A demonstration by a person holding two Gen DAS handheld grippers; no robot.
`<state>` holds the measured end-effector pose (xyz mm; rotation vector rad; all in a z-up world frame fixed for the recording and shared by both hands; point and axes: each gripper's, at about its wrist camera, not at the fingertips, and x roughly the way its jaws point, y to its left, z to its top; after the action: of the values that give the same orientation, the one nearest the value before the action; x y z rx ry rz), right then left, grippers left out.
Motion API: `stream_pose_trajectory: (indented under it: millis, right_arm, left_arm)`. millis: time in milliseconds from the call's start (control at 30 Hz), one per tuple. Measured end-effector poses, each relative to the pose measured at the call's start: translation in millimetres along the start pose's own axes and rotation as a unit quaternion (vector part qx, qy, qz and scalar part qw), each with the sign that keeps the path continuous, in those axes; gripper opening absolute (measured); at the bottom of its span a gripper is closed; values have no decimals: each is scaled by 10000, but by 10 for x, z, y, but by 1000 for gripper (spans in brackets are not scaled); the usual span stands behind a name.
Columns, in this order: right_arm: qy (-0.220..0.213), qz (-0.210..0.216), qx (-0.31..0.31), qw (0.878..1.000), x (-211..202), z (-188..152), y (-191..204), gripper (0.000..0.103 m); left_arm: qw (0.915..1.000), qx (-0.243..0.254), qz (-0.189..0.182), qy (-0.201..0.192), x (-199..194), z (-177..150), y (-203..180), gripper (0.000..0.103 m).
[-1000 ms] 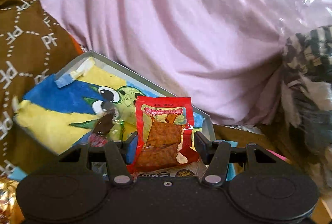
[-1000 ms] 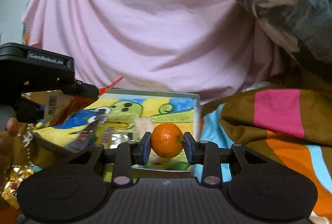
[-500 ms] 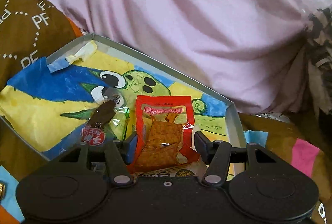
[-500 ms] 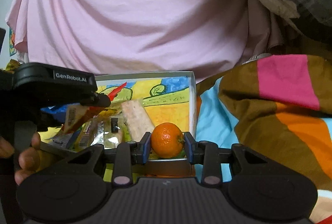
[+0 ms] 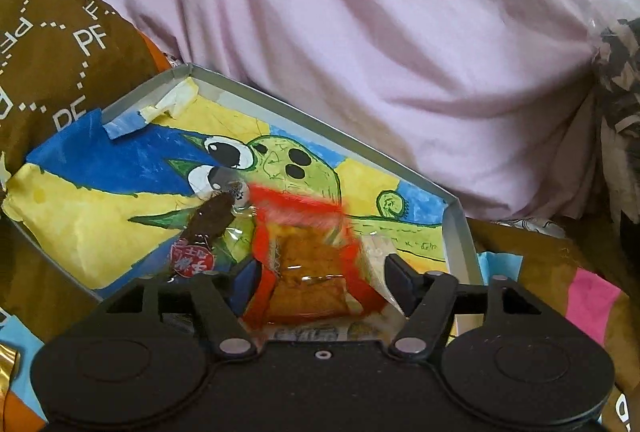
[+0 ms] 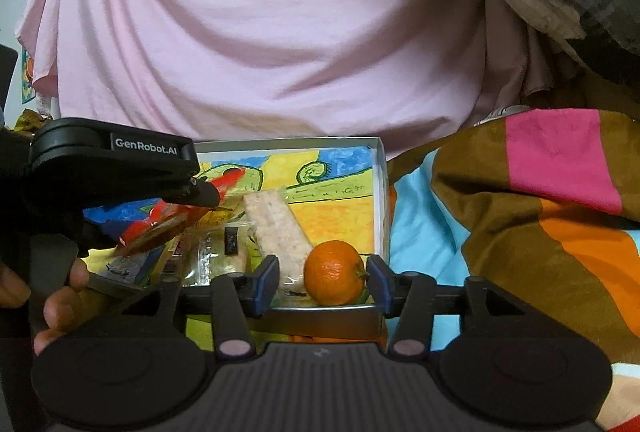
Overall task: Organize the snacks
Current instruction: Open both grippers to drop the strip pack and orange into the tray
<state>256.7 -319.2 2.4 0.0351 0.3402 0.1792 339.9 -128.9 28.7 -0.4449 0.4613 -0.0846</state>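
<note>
A mandarin (image 6: pixel 334 272) and a red snack packet (image 5: pixel 306 256) are released into the painted tray (image 6: pixel 380 192) as the right tongs (image 6: pixel 322 286) and left tongs (image 5: pixel 324 282) are spread, their jaws having just been opening; several snacks are already inside.

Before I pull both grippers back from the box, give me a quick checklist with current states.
1. Right gripper jaws clear of the small orange mandarin: ok, they have just been opening.
2. Mandarin inside the shallow grey box: ok.
3. Left gripper released the red transparent snack packet: ok, it has just been opening.
4. Packet settled flat: cannot tell, blurred.
5. Packet inside the box: ok.
</note>
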Motion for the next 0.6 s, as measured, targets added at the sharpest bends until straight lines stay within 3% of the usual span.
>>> stream_pose_trajectory:
  millis: [200,333,600]
  right_arm:
    - [-25,8,-71,10000,-19,0,35,66]
    - [-112,-52,-111,9999,-55,16,65,79]
    - [-197,-77,-42,9998,-125,49,56,87]
  left_arm:
    - [10000,34,9,-38,-63,23,44,80]
    - [10000,59,37,-54,-98,8,75,86]
    - [9995,254,13,-187,-245,25,88,96]
